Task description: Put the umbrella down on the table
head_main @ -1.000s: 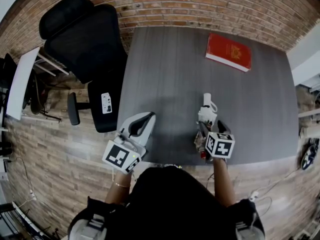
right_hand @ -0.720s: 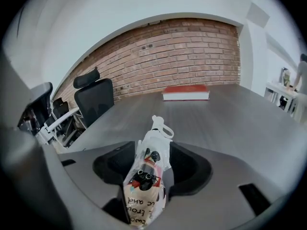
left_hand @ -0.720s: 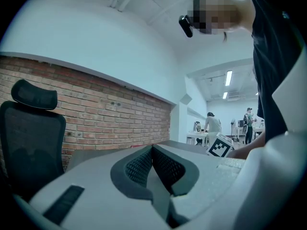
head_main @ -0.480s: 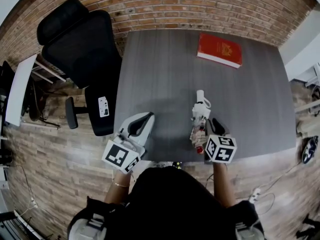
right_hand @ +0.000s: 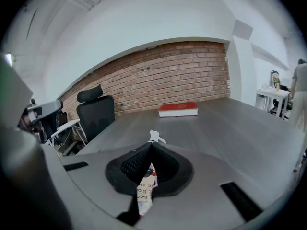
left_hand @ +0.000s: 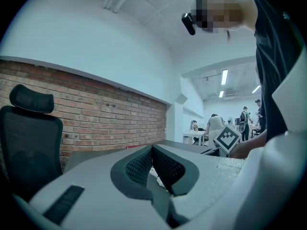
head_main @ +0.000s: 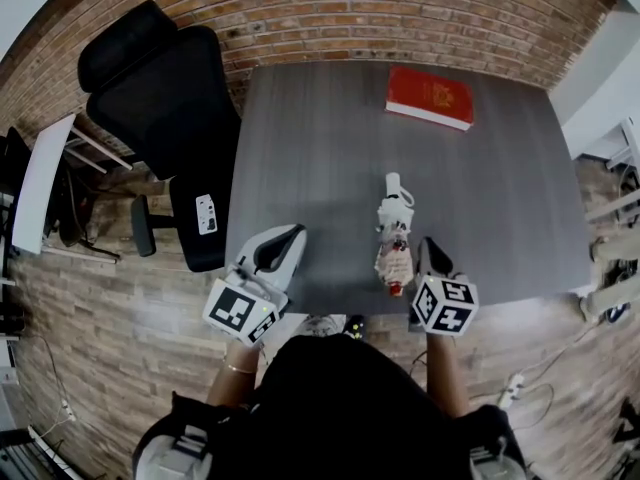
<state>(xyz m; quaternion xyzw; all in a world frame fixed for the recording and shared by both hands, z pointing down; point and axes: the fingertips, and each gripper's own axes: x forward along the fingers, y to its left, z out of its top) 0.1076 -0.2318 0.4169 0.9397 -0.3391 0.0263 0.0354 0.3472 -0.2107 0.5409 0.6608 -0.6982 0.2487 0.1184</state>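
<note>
folded umbrella [head_main: 394, 236] lay flat on the table [head_main: 320, 158], lower centre of frame: task done. right gripper [head_main: 425, 244] had just been closing, jaws met on nothing (left gripper [head_main: 296, 234] likewise together, empty).

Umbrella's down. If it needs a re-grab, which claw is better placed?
Right. The right claw hangs just beside the umbrella's near end, jaws just closed on nothing. The left claw is further off at the table's left edge, also shut.

A flat red hardcover book [head_main: 430, 98] lies close to the red brick wall [head_main: 400, 8]. Left of it, a black high-backed office chair [head_main: 165, 93] stands on the wood-plank floor [head_main: 110, 368].
</note>
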